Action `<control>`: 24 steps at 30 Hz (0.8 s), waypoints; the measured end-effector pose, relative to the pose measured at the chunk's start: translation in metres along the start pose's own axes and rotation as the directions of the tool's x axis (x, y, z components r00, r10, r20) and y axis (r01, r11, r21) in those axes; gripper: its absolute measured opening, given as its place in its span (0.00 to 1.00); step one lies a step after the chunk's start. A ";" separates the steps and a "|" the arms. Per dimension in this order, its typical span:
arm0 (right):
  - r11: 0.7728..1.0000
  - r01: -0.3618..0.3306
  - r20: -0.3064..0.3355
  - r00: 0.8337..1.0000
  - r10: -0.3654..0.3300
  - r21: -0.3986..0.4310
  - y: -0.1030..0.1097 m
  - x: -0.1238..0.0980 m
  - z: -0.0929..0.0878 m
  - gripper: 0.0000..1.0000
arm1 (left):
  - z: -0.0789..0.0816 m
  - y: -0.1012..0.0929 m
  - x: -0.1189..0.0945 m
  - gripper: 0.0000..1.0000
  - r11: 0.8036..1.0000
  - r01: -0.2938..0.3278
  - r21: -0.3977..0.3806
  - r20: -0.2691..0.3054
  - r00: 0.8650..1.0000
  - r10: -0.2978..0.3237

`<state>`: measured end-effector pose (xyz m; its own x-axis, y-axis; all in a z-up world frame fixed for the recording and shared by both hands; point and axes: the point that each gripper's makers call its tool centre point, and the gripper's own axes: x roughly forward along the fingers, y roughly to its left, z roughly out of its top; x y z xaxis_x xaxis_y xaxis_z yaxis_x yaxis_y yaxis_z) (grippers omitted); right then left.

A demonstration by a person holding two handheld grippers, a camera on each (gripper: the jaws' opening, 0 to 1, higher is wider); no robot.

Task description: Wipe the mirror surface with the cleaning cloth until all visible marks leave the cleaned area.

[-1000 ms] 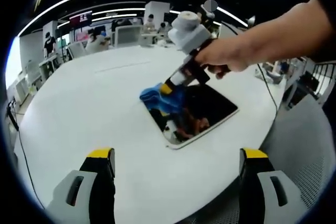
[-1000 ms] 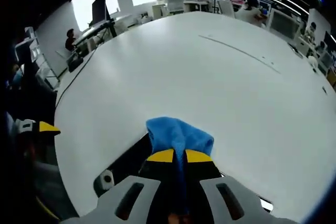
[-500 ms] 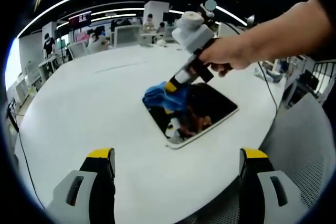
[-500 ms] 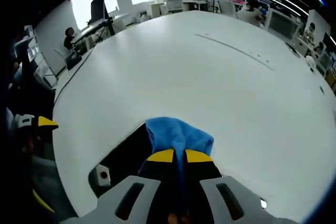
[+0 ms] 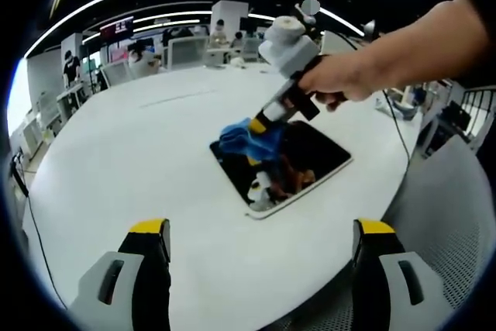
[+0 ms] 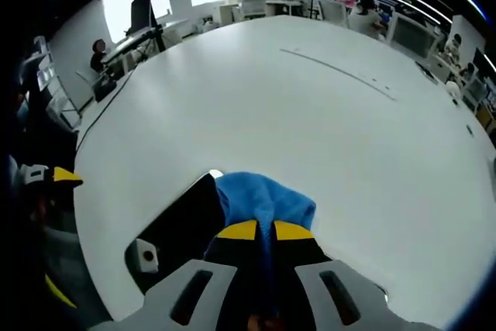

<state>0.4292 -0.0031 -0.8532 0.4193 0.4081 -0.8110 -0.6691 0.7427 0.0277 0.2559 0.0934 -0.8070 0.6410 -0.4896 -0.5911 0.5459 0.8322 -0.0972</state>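
My one mirror (image 5: 298, 162) lies flat on the big white round table (image 5: 139, 168). It is a dark rectangle with rounded corners and a pale rim. One blue cleaning cloth (image 5: 246, 138) sits on the mirror's far left corner. My right gripper (image 5: 259, 123) pinches the cloth tight and presses it onto the glass, and my hand (image 5: 335, 81) holds that tool. The left gripper view shows the whole mirror with colours reflected in it. The right gripper view shows just a dark piece of mirror (image 6: 180, 226) beside the cloth (image 6: 262, 199), with my right gripper (image 6: 257, 230) closed on it. My left gripper (image 5: 260, 226) has its two yellow-tipped jaws spread wide, holding nothing, above the table's near edge.
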 end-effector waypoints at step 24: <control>0.998 0.048 0.021 0.999 -0.047 -0.050 0.019 -0.012 -0.018 0.01 | 0.000 0.001 0.000 0.99 1.000 -0.007 -0.002 0.005 1.000 0.007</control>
<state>0.4004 -0.0033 -0.8538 0.4631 0.3832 -0.7991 -0.6778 0.7341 -0.0407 0.2568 0.0943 -0.8069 0.6471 -0.4853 -0.5880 0.5405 0.8359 -0.0952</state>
